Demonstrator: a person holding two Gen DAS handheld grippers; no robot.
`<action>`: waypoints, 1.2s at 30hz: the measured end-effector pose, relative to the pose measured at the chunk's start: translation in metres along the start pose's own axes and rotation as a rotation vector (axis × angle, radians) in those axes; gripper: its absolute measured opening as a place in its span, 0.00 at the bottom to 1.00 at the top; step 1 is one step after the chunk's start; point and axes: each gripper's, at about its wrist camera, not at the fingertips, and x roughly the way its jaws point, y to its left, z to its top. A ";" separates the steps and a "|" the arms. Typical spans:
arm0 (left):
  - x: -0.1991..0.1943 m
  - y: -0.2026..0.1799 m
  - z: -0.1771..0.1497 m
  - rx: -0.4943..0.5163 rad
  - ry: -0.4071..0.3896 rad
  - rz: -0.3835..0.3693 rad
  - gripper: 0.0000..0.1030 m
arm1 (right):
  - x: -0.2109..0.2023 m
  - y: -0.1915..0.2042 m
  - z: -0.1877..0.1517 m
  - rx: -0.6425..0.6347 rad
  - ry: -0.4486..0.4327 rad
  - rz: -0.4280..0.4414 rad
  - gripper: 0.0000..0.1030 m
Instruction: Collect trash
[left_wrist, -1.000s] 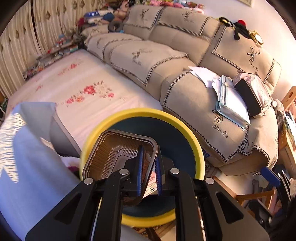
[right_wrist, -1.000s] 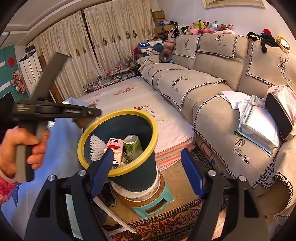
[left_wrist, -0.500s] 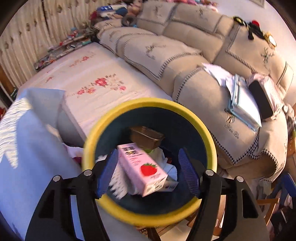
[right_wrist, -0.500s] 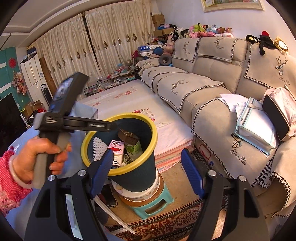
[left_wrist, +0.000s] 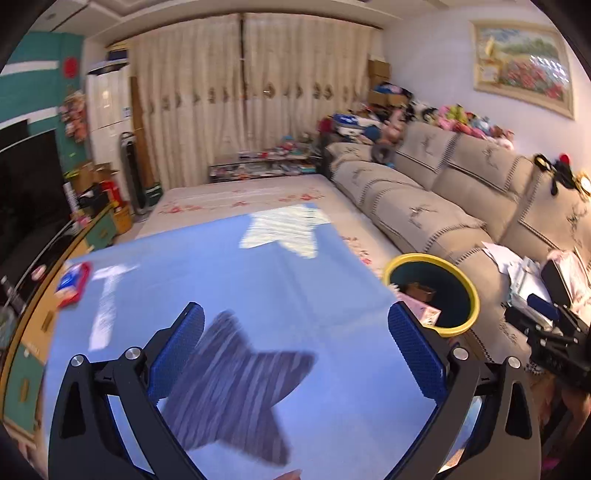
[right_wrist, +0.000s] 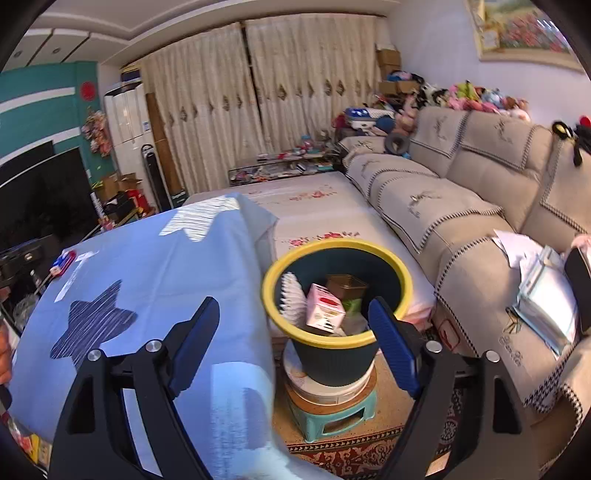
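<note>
The left gripper (left_wrist: 295, 350) hangs with its blue-padded fingers spread wide and nothing between them, pointed across a table draped in a light blue cloth (left_wrist: 229, 280) printed with a dark striped star (left_wrist: 232, 391). At the table's 9 o'clock edge in the left wrist view lies a small red and blue packet (left_wrist: 72, 284), the only loose item seen on the cloth. The yellow-rimmed dark bin (left_wrist: 432, 295) sits off the table's corner at about 3 o'clock in that view, between the table and the beige sofa (left_wrist: 424, 218). The right gripper (right_wrist: 293, 343) is likewise spread wide and holds nothing; the bin (right_wrist: 402, 284) appears just beyond its fingertips, toward 1 o'clock from the left finger. Inside the bin, the right wrist view shows a pink carton (right_wrist: 323, 308) leaning near the middle, a white ridged piece (right_wrist: 291, 297) against the wall at 9 o'clock, and a brown plastic tray (right_wrist: 347, 286) toward 1 o'clock, with something green beneath that is too hidden to name. The bin stands on a white tub stacked on a small teal stool (right_wrist: 332, 417), which rests on a patterned rug (right_wrist: 351, 450) beside the sofa.
</note>
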 end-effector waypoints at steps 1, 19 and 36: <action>-0.016 0.014 -0.009 -0.015 -0.004 0.036 0.95 | -0.004 0.008 0.000 -0.014 -0.005 0.005 0.79; -0.120 0.090 -0.056 -0.202 -0.124 0.274 0.95 | -0.028 0.034 -0.001 -0.036 -0.025 0.026 0.83; -0.104 0.078 -0.060 -0.180 -0.085 0.251 0.95 | -0.027 0.035 -0.001 -0.037 -0.025 0.032 0.84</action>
